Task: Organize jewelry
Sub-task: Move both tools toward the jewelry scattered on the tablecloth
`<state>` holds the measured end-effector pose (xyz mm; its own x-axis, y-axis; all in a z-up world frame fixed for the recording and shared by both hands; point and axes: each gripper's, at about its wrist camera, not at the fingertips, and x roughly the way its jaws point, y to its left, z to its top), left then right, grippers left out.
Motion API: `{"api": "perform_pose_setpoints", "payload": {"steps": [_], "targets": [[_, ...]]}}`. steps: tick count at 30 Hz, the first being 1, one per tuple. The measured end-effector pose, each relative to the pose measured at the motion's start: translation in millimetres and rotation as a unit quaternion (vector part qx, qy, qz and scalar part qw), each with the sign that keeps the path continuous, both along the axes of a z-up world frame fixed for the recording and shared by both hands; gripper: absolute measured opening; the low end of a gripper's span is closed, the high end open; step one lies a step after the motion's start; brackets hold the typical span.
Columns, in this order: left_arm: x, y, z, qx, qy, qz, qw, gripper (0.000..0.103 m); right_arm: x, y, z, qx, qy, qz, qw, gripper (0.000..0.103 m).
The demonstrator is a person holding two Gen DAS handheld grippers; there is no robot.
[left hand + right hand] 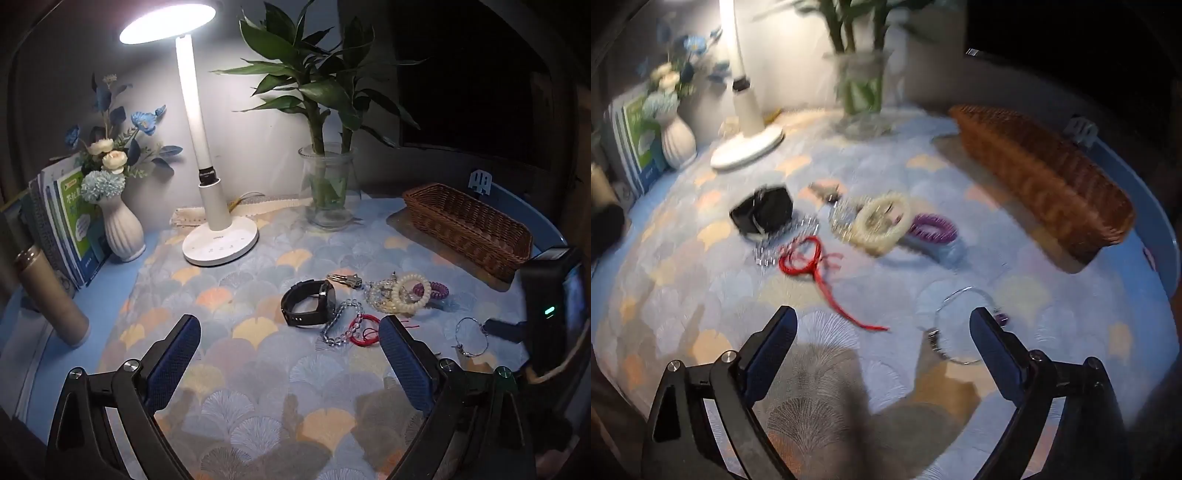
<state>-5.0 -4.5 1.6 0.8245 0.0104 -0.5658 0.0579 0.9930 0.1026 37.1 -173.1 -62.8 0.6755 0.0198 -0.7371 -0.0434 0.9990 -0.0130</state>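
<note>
Although the wicker basket [469, 230] sits near the far right edge of the tabletop [258, 369], its inside shows only bare weave in the left wrist view, and the right wrist view [1041, 173] sees just its outer wall. The glass vase [327, 184] at the far edge holds green stalks in water; the white vase [123, 230] near the far left corner holds blue and cream flowers.

The jewelry lies loose in the middle of the tabletop: a black watch [308, 302], a clear bead bracelet [340, 326] touching a red cord bracelet [364, 328], a cream bead bracelet [410, 291], a purple coil [434, 290] and a key [341, 278]. A thin wire bangle [960, 325] lies apart, toward the near right edge.

Only the left wrist view shows the lamp [218, 206] head and the right gripper's body from outside. The right wrist view is smeared by motion, so the beads blur together, yet it shows the red cord's long tail.

The left gripper [290, 354] is spread wide and empty; its right finger [402, 354] hides part of the red cord. The right gripper [882, 339] is equally wide and empty, its right finger [993, 350] covering the bangle's edge.
</note>
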Motion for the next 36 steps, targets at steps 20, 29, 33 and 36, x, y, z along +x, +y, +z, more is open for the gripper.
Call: {"api": "perform_pose_setpoints", "payload": {"steps": [20, 29, 33, 36], "targets": [[-32, -8, 10, -0.01, -0.018, 0.036, 0.9992, 0.098, -45, -20, 32, 0.003, -0.024, -0.082, 0.996, 0.095], [-28, -9, 6, -0.014, -0.007, 0.047, 0.9988, 0.098, -47, -20, 32, 0.003, -0.024, -0.081, 0.996, 0.095], [-27, -9, 5, -0.008, -0.006, 0.05, 0.9987, 0.098, -45, -19, 31, 0.002, -0.02, -0.08, 0.997, 0.095], [-26, -8, 5, -0.01, -0.004, 0.049, 0.9987, 0.098, -44, -19, 28, 0.007, -0.015, -0.079, 0.997, 0.095]]}}
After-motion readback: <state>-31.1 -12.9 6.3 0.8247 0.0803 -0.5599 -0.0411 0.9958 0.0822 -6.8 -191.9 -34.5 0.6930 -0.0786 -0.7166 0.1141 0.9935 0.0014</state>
